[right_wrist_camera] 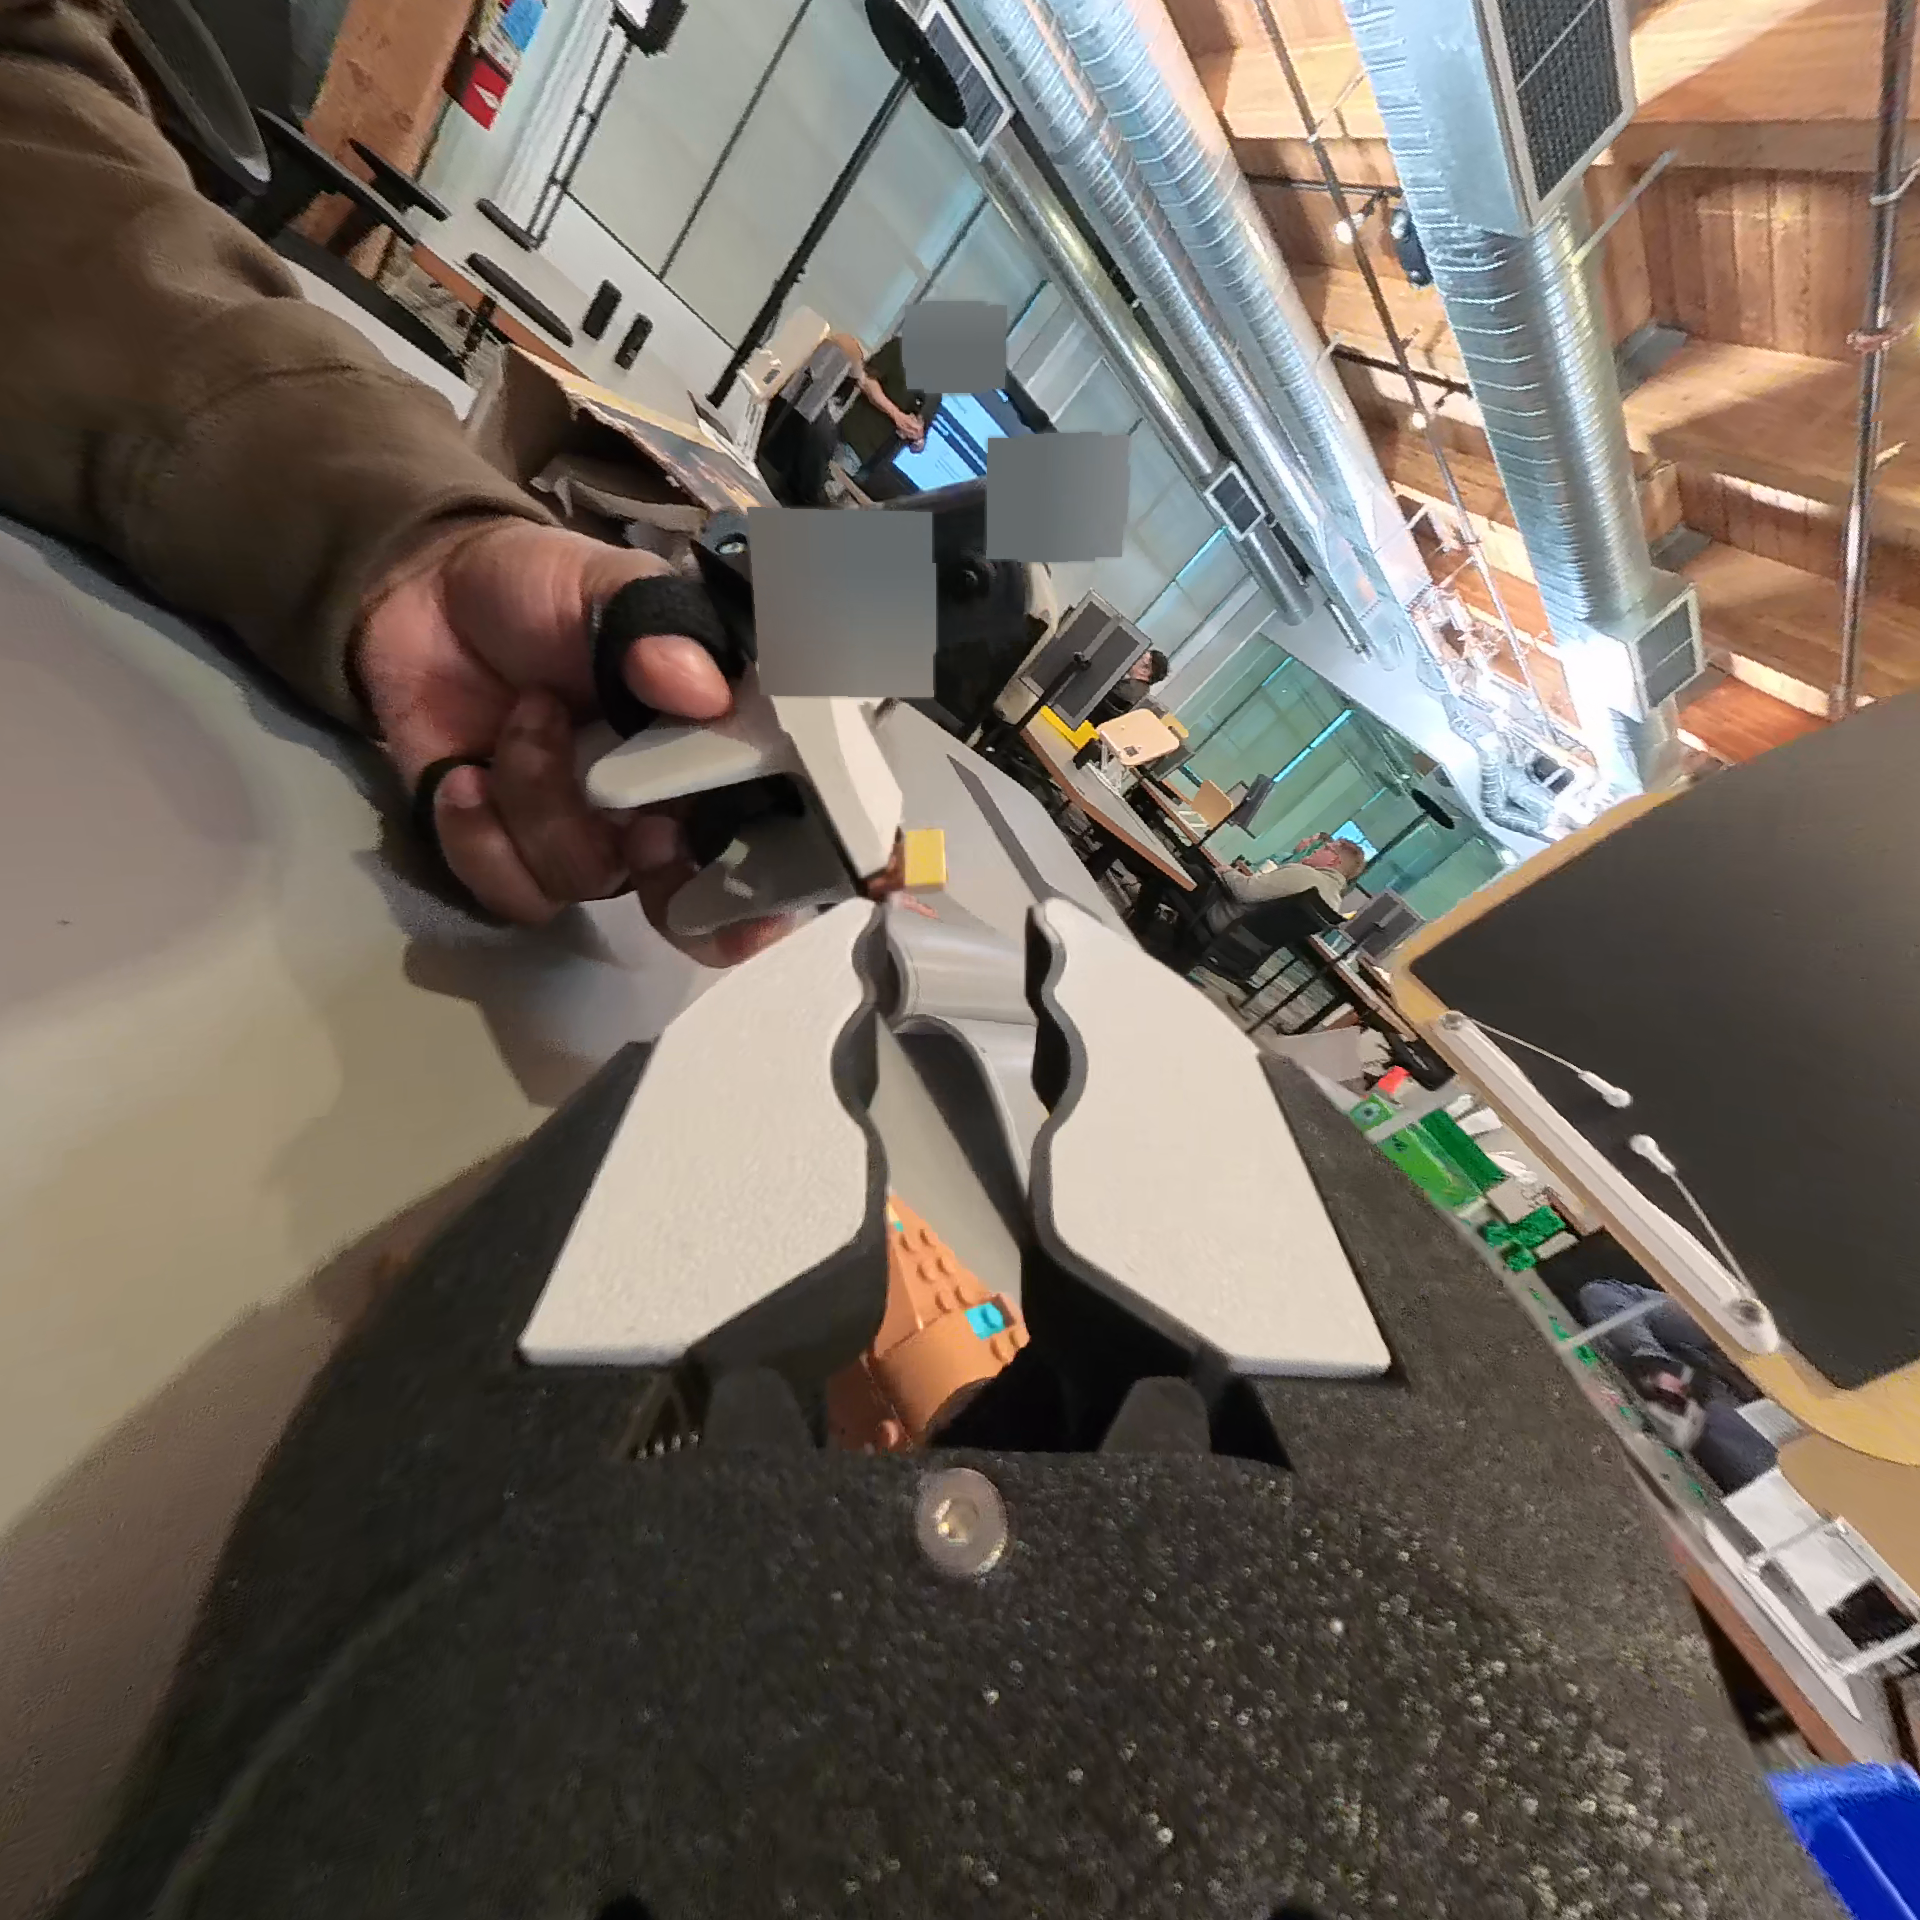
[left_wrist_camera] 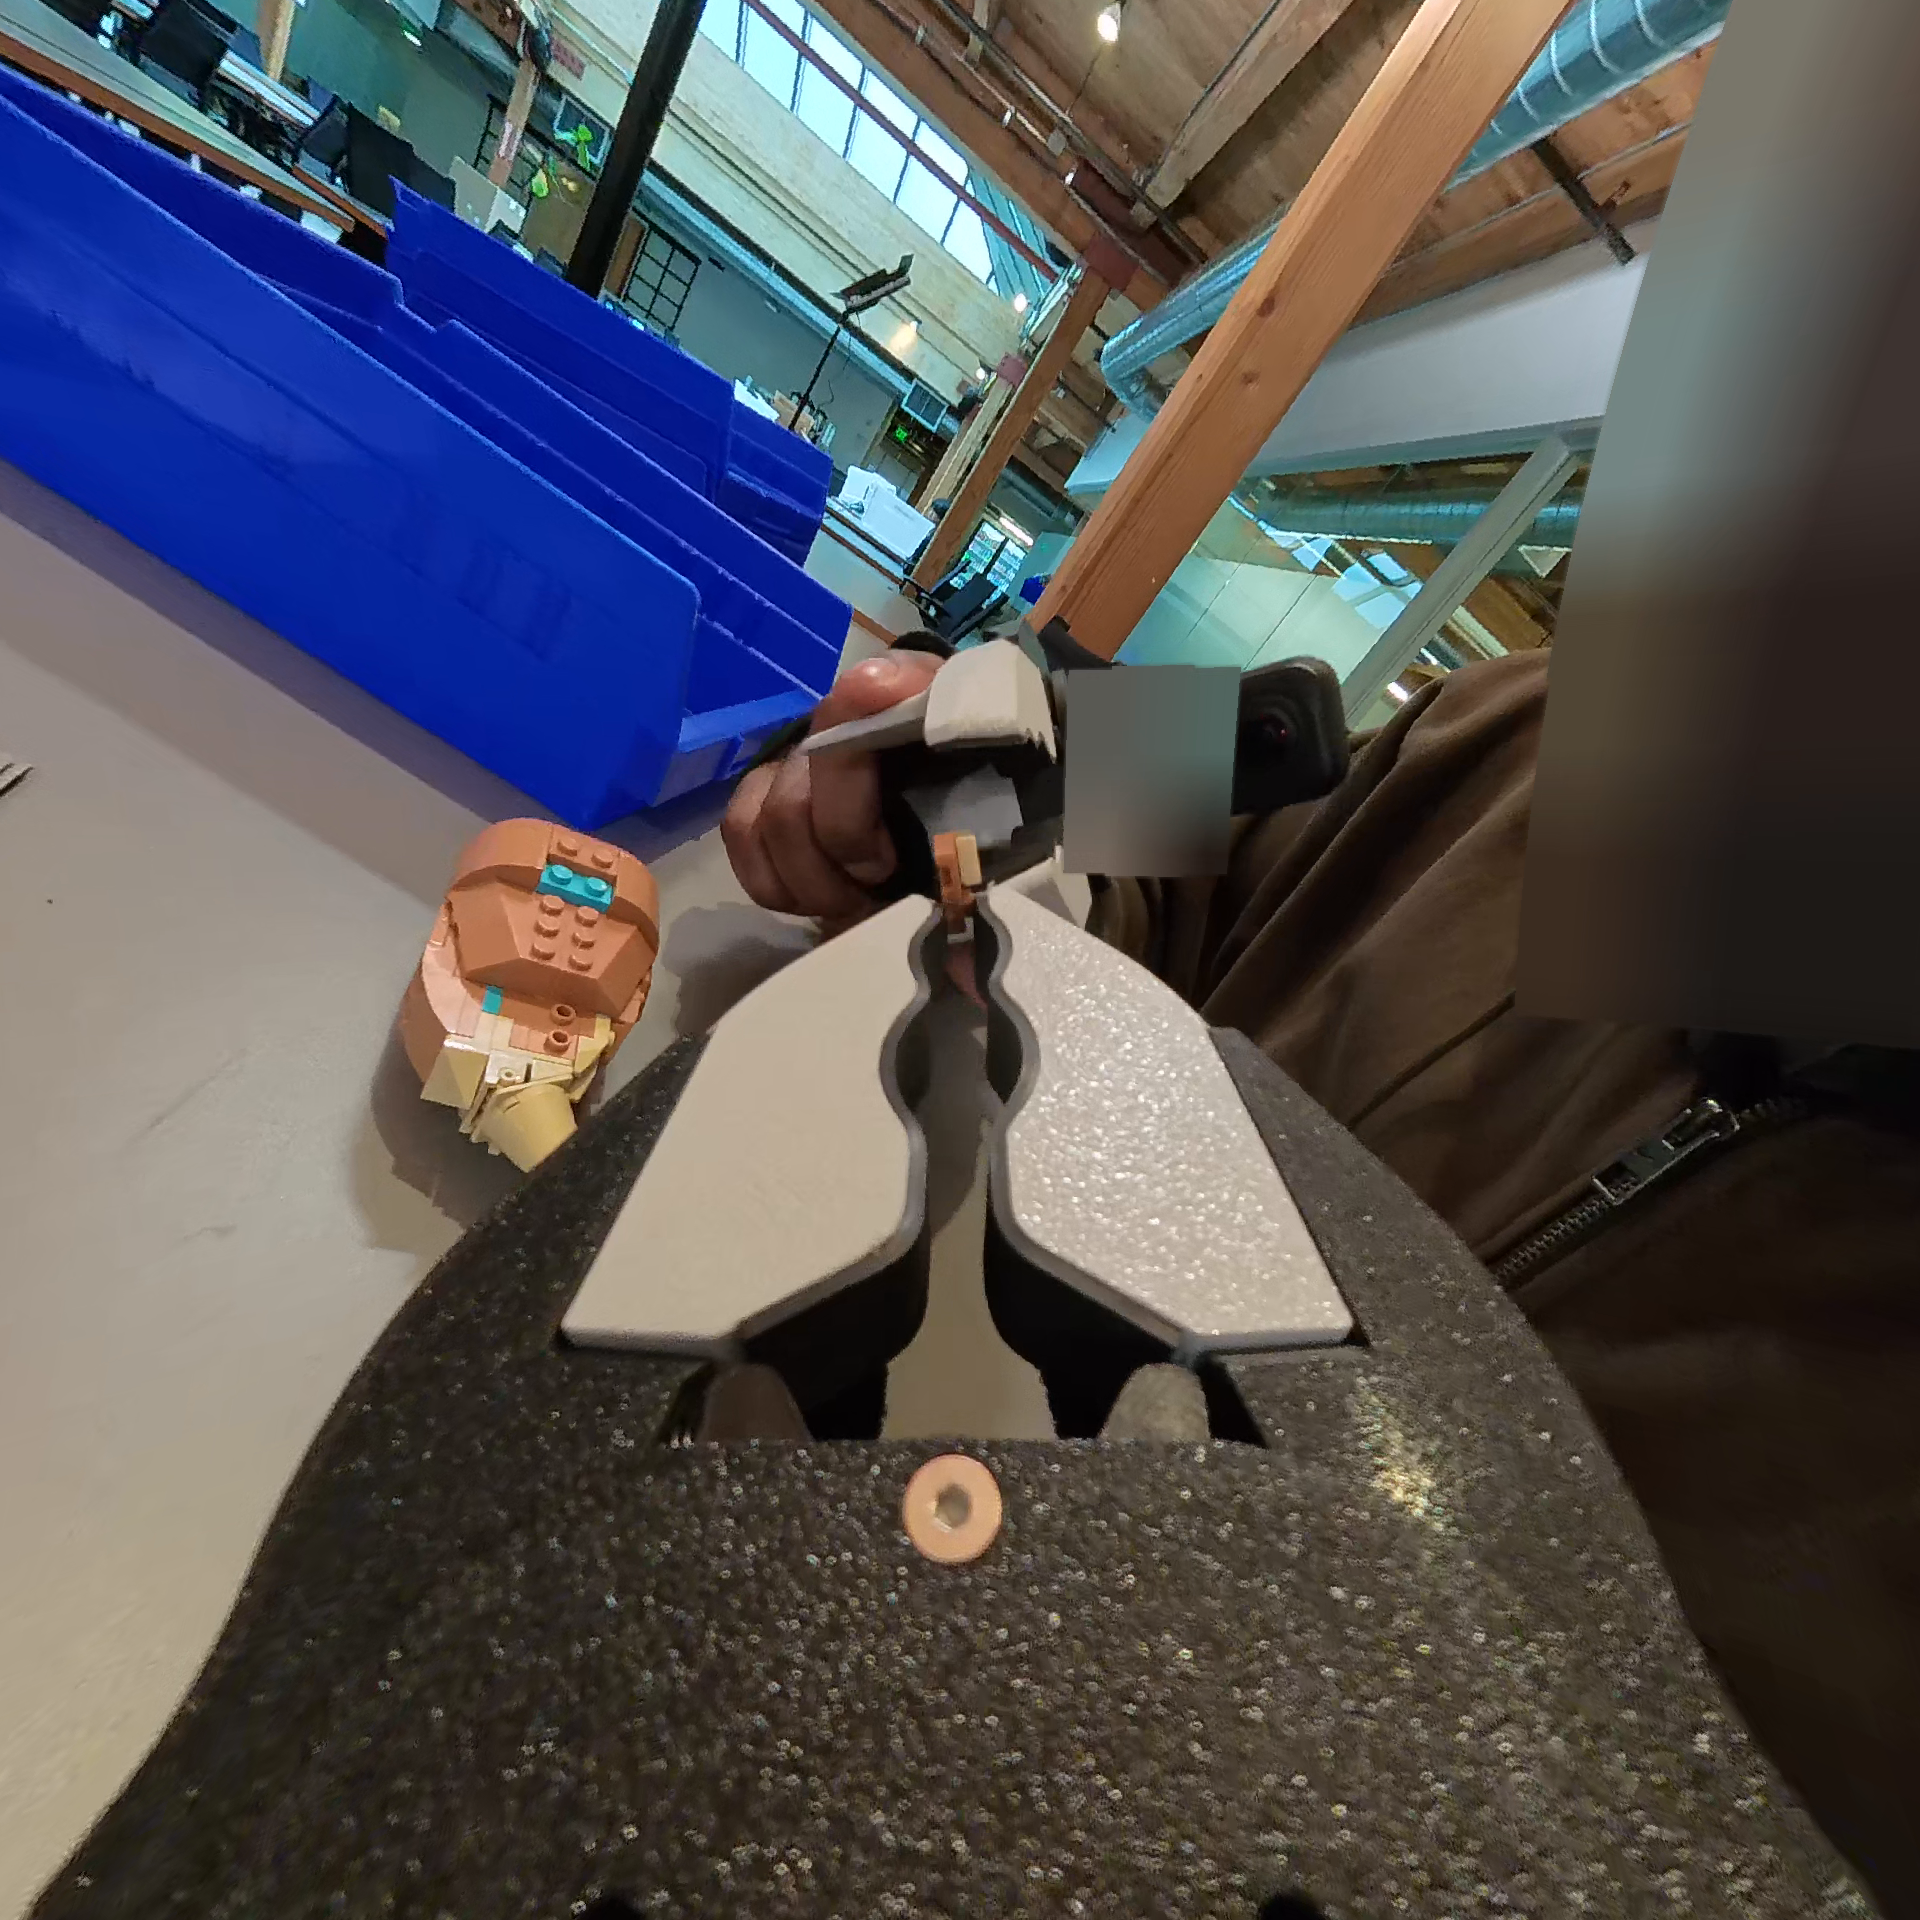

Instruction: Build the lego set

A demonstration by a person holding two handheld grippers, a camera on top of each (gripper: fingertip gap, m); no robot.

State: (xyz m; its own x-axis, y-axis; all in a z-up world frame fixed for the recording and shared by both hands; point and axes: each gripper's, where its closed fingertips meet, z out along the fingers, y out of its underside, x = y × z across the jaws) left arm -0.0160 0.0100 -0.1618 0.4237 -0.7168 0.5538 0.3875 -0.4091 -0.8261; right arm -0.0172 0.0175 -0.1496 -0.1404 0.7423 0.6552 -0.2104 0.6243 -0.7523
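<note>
The orange lego model [left_wrist_camera: 540, 977], fitted with teal plates and tan parts at its lower end, is seen lying on the grey tabletop [left_wrist_camera: 208, 1039] only in the left wrist view as a whole. In the right wrist view just a part of it [right_wrist_camera: 935, 1320] is glimpsed through the gap under the fingers. To the right of the model and raised above the tabletop, the left hand-held gripper [left_wrist_camera: 958, 920] is closed at its tips on a small tan and orange lego piece [left_wrist_camera: 956, 862], which sticks out beyond them. The same piece [right_wrist_camera: 923, 860] is shown from the opposite side in the right wrist view, at the tips of the left hand-held gripper [right_wrist_camera: 878, 871], which is held by the left hand [right_wrist_camera: 520, 727] in a brown sleeve. The right hand-held gripper [right_wrist_camera: 951, 920] is seen with its jaws apart and nothing between them, its tips just beside the piece. In the left wrist view it [left_wrist_camera: 971, 769] is met head-on, gripped by the right hand [left_wrist_camera: 821, 810]. Blue storage bins [left_wrist_camera: 416, 468] are lined up behind the model in the left wrist view. Only a corner of one [right_wrist_camera: 1860, 1839] is caught in the right wrist view.
</note>
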